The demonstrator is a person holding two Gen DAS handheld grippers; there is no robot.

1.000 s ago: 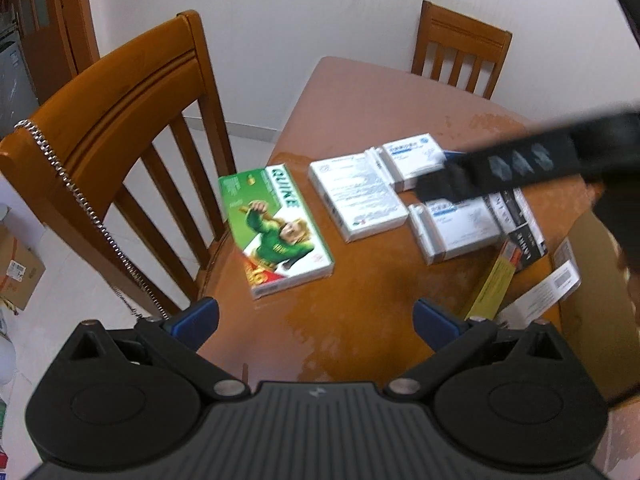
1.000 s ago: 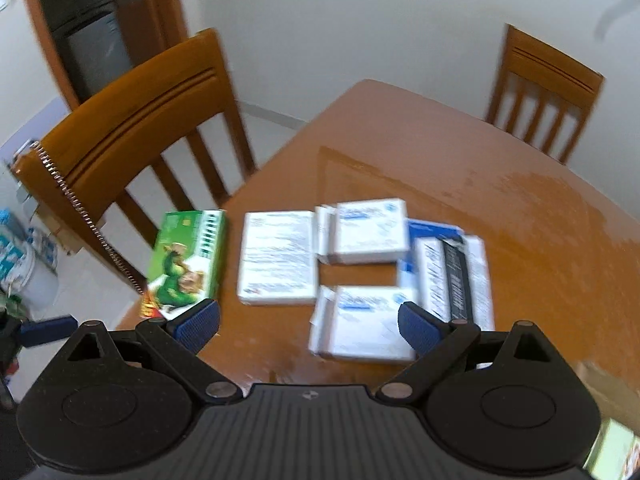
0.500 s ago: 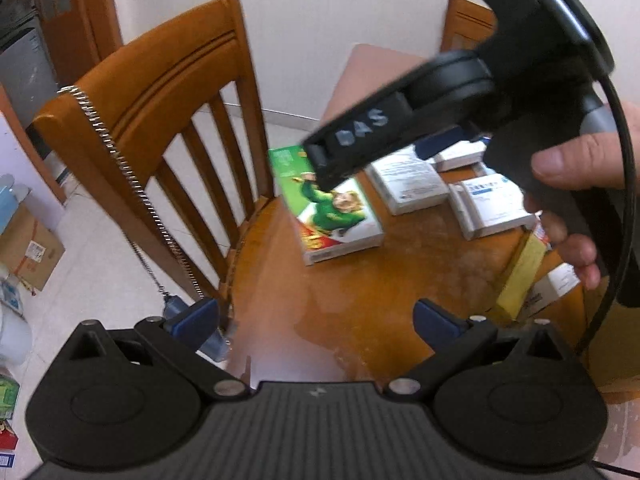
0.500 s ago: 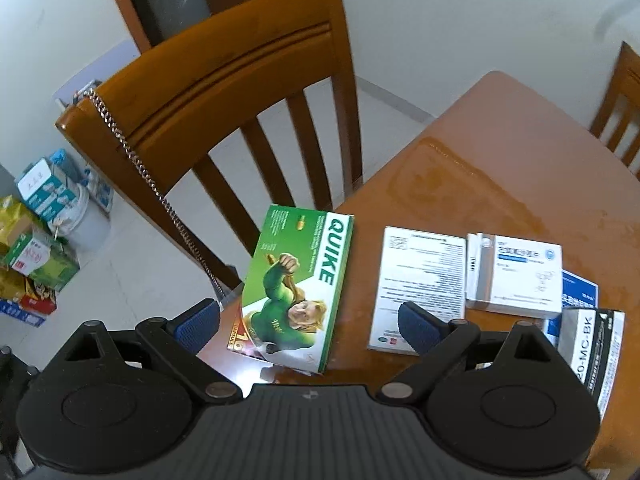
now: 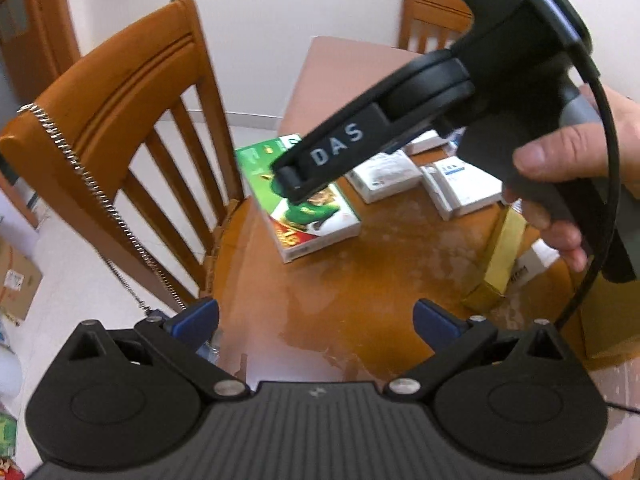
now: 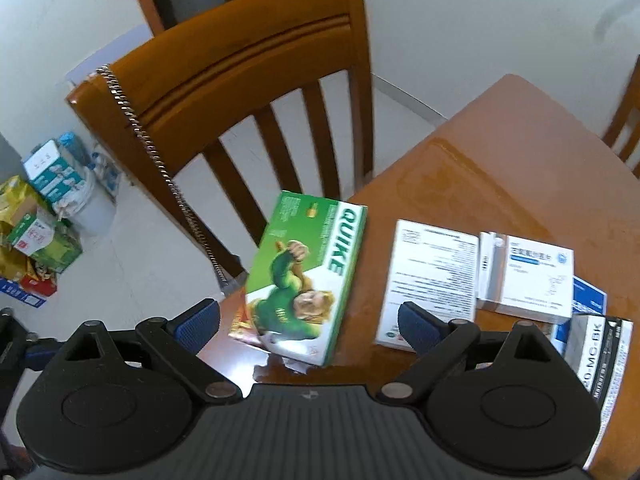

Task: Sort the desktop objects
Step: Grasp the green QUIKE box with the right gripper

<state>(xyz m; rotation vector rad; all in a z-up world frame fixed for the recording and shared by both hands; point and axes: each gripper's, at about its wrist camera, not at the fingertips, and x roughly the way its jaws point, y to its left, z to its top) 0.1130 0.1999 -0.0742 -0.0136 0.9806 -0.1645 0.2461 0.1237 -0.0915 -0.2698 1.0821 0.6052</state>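
Soft daylight is filling both fisheye views, glaring off the glossy table [image 5: 320, 292] near its left edge. Straight lines are bowing toward the frame borders, and the chair [image 6: 248, 80] is blurring slightly.

Green QUIKE box [image 6: 302, 278] flat at the table edge, white medicine boxes [image 6: 524, 276] clustered just beside.

The left hand-held gripper [image 5: 316, 320] is being held with jaws spread wide. The right hand-held gripper [image 6: 308, 322] is likewise being held agape, its handle being gripped by a hand [image 5: 568, 184].
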